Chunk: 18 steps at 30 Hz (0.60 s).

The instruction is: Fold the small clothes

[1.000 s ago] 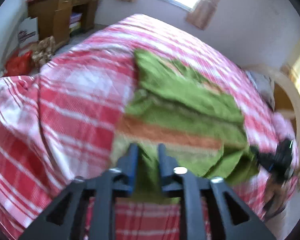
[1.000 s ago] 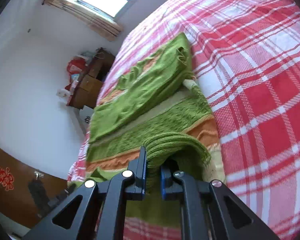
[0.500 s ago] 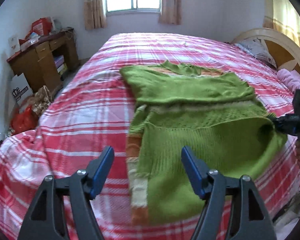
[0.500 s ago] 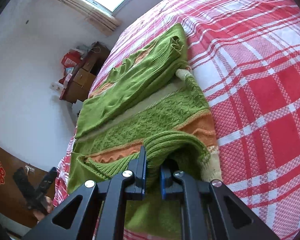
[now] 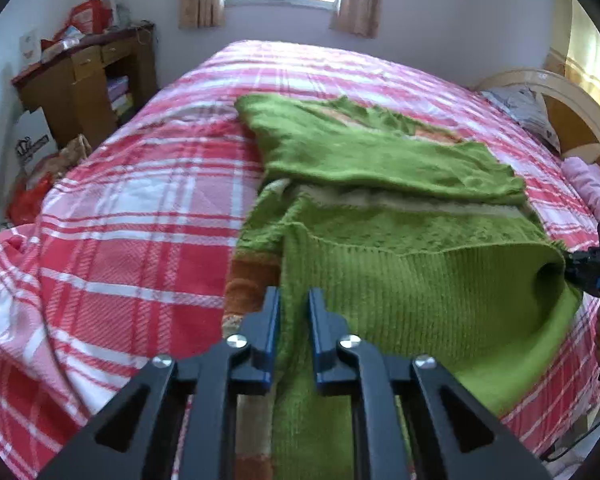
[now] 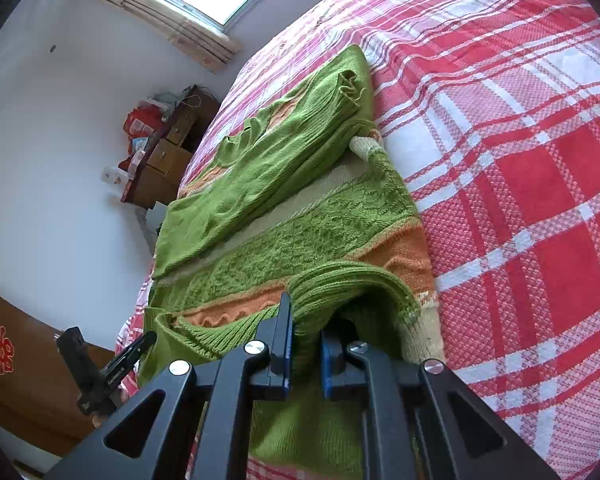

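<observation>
With both corners of the hem now pinched, the green sweater (image 5: 380,168) lies spread across the red plaid bed (image 5: 140,208), collar toward the far window and hem at the near edge. Left gripper (image 5: 293,312) has just been closing, and its blue jaws now stand clamped on the ribbed hem at the near left corner, knit bunched between them. Right gripper (image 6: 305,344) is clamped too, on the near right corner, where the rib humps up into a little arch over the jaws. Sleeves look already folded in across the chest, forming that thick green band on the far half, though the blur on the left view makes the layering hard to be sure of. So the step in hand, I'd say, is the bottom-to-top fold: grips are set, the lift has not begun. What comes next calls for both hands to rise together and carry the hem away toward the collar, keeping the edge taut between them so the body doesn't sag or twist, then lay it down square over the sleeves. The hem hangs slightly off the near edge of the bed, so an even lift matters; one slow hand would skew the fold.
</observation>
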Tool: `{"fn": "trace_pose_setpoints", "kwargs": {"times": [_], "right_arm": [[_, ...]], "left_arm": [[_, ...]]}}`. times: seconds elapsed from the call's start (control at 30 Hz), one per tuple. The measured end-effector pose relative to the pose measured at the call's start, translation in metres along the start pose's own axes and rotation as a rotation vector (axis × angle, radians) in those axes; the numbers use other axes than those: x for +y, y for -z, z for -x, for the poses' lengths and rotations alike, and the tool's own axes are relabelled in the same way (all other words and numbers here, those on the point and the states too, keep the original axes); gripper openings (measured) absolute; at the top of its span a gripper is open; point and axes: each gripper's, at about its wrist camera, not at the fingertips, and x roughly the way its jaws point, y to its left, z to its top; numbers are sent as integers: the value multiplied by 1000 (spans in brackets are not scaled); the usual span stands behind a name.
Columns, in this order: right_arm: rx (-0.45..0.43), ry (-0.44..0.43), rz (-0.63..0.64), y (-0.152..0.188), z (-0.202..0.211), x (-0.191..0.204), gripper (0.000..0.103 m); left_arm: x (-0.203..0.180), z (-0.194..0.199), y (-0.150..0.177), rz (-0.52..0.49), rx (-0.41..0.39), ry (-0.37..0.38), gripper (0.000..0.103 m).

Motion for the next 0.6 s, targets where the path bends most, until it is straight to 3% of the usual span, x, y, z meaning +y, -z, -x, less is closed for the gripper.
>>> {"fn": "trace_pose_setpoints", "kwargs": {"times": [0.13, 0.2, 0.4, 0.5, 0.53, 0.57, 0.6], "right_arm": [[-3, -3, -3, 1, 1, -1, 11], [-2, -7, -9, 1, 1, -2, 11], [-8, -9, -11, 2, 3, -3, 11], [-4, -15, -28, 1, 3, -5, 11], [1, -19, -43, 0, 4, -6, 12], [9, -24, -58, -1, 4, -6, 14], [20, -32, -75, -4, 5, -6, 18]], "left_arm": [[-4, 2, 1, -24, -9, 22, 18], [-2, -8, -1, -29, 21, 3, 31], [7, -16, -6, 25, 29, 76, 33], [6, -18, -5, 47, 19, 105, 30], [5, -18, -4, 44, 13, 98, 26], [3, -17, -3, 31, 14, 86, 14], [0, -16, -2, 18, 18, 79, 11]]}}
